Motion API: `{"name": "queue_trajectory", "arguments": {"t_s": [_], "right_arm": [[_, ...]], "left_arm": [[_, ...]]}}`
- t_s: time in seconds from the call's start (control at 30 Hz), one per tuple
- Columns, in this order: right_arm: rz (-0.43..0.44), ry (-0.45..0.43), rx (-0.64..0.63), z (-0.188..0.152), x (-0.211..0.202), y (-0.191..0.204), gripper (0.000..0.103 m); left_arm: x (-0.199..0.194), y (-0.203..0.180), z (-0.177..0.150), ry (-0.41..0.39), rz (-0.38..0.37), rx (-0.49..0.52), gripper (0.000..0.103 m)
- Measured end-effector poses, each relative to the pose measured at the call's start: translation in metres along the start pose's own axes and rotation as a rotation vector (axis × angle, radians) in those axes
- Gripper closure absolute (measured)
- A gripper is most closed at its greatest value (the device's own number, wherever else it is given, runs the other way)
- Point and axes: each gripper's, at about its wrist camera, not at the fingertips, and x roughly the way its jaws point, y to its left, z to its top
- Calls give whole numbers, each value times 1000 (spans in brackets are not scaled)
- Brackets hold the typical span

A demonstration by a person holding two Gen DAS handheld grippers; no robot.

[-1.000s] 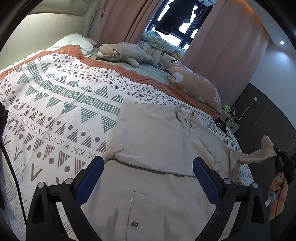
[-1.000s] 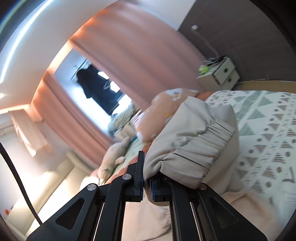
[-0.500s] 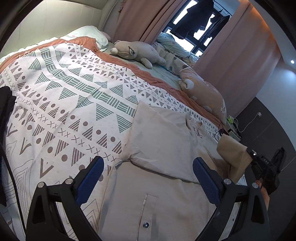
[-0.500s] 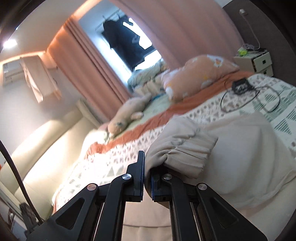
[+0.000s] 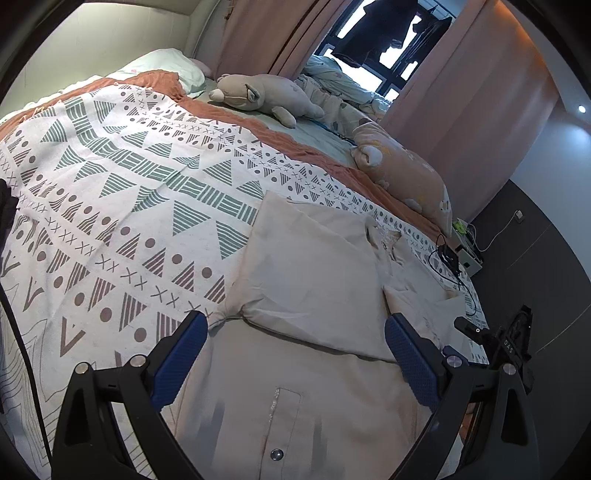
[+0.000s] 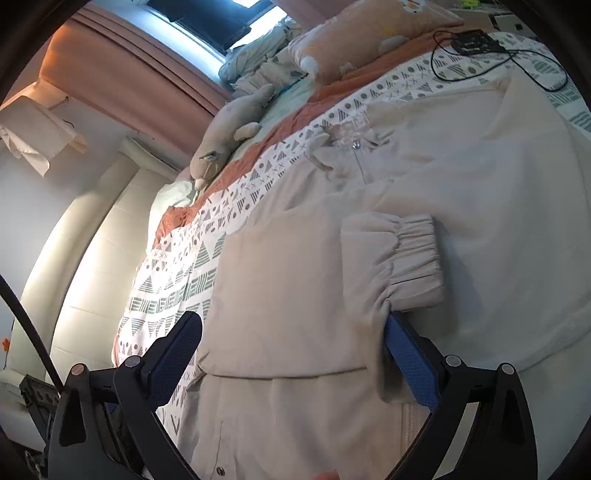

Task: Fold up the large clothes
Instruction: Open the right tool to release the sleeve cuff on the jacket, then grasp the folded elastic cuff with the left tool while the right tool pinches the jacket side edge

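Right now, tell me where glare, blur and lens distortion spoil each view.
Left wrist view: the window is blown out behind the dark hanging clothes, and the fisheye bows the bedspread; focus is fairly sharp. Right wrist view: strong glare washes the headboard wall, the window is overexposed, and the jacket near the right finger smears slightly.

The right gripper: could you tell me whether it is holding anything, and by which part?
Nothing is held: the right gripper is open above the beige jacket, whose elastic cuff lies free.
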Motion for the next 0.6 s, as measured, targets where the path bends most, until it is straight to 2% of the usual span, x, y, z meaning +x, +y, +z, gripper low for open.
{"name": "queue_trajectory", "arguments": {"t_s": [0.07,0.17,0.23,0.27,0.3,0.5,0.6], "right_arm": [[-17,-7,12,-2,-13,-7,5],[-34,-99,31,0,-51,-21,5],[-80,-126,50,10,-75,-34,5],[-84,-193,92,11,-85,-42,5],[-93,-220,112,14,-97,-52,5],[-142,-289,237,29,-141,-109,5],[-161,-308,299,30,-145,-130,11]], "left_arm": [[2,-10,-2,1,-8,11,4],[7,-28,-5,6,-24,33,4],[11,-41,-9,10,-29,54,4],[14,-48,-11,16,-33,65,4],[17,-56,-13,22,-38,78,4],[41,-104,-28,56,-56,168,4],[57,-129,-40,84,-64,214,4]]}}
